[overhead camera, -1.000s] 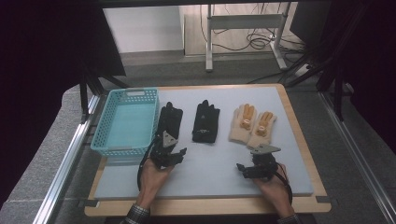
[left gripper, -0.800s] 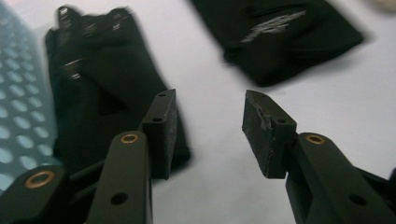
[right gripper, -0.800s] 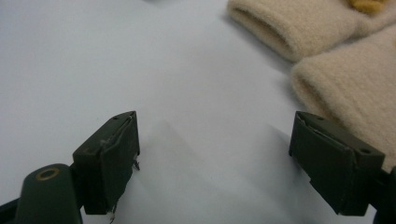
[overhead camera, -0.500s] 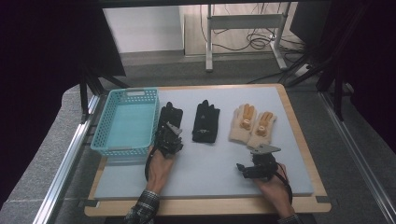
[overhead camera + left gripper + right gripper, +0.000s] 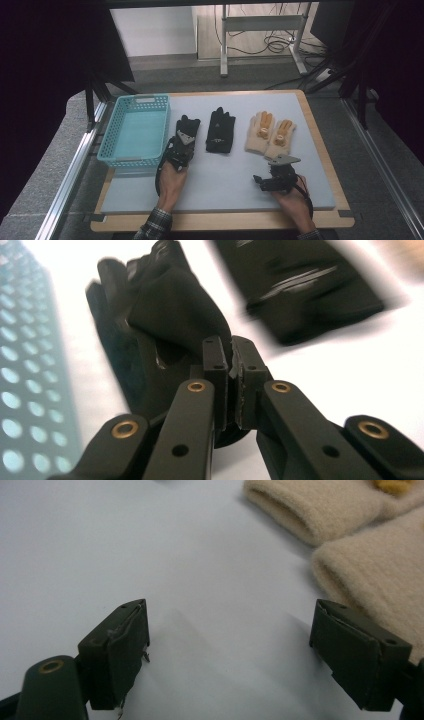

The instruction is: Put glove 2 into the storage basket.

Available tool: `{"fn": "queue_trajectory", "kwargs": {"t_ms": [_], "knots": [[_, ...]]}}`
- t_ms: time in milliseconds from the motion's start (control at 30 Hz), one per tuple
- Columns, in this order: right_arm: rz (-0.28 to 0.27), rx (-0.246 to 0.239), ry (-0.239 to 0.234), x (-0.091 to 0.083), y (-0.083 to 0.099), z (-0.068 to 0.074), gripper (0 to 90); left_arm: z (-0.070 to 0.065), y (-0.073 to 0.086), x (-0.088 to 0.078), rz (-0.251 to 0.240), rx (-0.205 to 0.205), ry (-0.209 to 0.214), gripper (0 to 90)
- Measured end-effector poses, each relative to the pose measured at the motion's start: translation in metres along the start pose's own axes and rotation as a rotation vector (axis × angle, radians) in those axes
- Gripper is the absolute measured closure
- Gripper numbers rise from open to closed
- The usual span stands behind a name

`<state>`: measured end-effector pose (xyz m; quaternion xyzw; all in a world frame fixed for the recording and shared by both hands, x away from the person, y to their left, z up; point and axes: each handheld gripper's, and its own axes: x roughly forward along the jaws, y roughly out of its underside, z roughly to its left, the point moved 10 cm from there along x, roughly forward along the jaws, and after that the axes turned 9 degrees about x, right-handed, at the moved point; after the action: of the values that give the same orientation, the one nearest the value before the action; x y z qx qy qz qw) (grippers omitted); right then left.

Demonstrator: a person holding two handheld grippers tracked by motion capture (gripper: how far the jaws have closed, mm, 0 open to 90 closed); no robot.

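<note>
Two black gloves lie side by side on the pale mat. My left gripper (image 5: 181,146) sits at the near end of the left black glove (image 5: 188,125). In the left gripper view its jaws have just been closing, and the left gripper (image 5: 231,356) now pinches a raised fold of that left black glove (image 5: 170,315). The other black glove (image 5: 220,131) lies flat to the right of it. My right gripper (image 5: 262,181) rests open on the mat; in its own view the right gripper (image 5: 230,640) has bare mat between its jaws, with the beige gloves (image 5: 350,535) just beyond.
A turquoise basket (image 5: 142,101) stands on the left of the table, close beside the held glove. A pair of beige gloves (image 5: 270,132) with orange patches lies at the back right. The wooden table edge (image 5: 225,220) runs along the front.
My left gripper has moved forward onto the near end of the left black glove and its jaws have come together on the fabric. The right gripper has stayed where it was.
</note>
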<state>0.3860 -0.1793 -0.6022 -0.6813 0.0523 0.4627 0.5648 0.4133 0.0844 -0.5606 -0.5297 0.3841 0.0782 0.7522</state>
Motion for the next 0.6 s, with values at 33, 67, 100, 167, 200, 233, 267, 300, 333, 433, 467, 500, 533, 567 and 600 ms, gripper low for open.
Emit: {"fn": "queue_trajectory", "kwargs": {"t_ms": [33,67,100,167,200,233,267,300,333,433,467,500,533,567,600], "knots": [[0.0,0.0,0.0,0.0,0.0,0.0,15.6,0.0,0.0,0.0,0.0,0.0,0.0,86.8],[0.0,0.0,0.0,0.0,0.0,0.0,15.6,-0.008,-0.003,-0.01,-0.029,-0.012,0.059,86.4],[0.0,-0.001,0.0,0.0,0.0,0.0,15.6,-0.021,-0.002,-0.019,-0.065,-0.026,0.149,85.9],[0.0,-0.001,0.0,0.0,0.0,0.0,15.6,-0.027,0.003,-0.022,-0.072,-0.012,0.181,81.1],[0.0,0.0,0.0,0.0,0.0,0.0,15.6,-0.029,0.006,-0.023,-0.079,-0.01,0.194,72.4],[0.0,0.0,0.0,0.0,0.0,0.0,15.6,-0.029,0.006,-0.023,-0.079,-0.01,0.194,63.8],[0.0,0.0,0.0,0.0,0.0,0.0,15.6,-0.03,0.012,-0.027,-0.092,-0.018,0.219,58.7],[0.0,0.0,0.0,0.0,0.0,0.0,15.6,-0.03,0.012,-0.027,-0.092,-0.018,0.219,54.1],[0.0,0.001,-0.001,0.0,0.0,0.0,15.7,-0.029,0.015,-0.031,-0.104,-0.023,0.223,49.5],[0.0,0.0,-0.001,0.0,0.0,0.0,15.8,-0.023,0.024,-0.041,-0.118,-0.028,0.223,43.8],[0.001,0.0,-0.002,0.0,0.0,0.0,16.2,-0.021,0.03,-0.044,-0.119,-0.02,0.219,43.8],[-0.002,0.001,-0.002,-0.001,0.0,0.0,19.2,-0.017,0.038,-0.046,-0.115,-0.009,0.202,39.1],[-0.006,0.001,-0.002,-0.001,-0.001,0.001,21.8,-0.015,0.043,-0.046,-0.115,0.002,0.192,37.4],[-0.006,0.001,-0.002,-0.001,-0.001,0.001,21.8,-0.015,0.043,-0.046,-0.115,0.002,0.192,34.9],[-0.008,0.004,-0.005,-0.001,-0.001,0.002,23.5,-0.014,0.05,-0.046,-0.116,0.013,0.19,34.9]]}}
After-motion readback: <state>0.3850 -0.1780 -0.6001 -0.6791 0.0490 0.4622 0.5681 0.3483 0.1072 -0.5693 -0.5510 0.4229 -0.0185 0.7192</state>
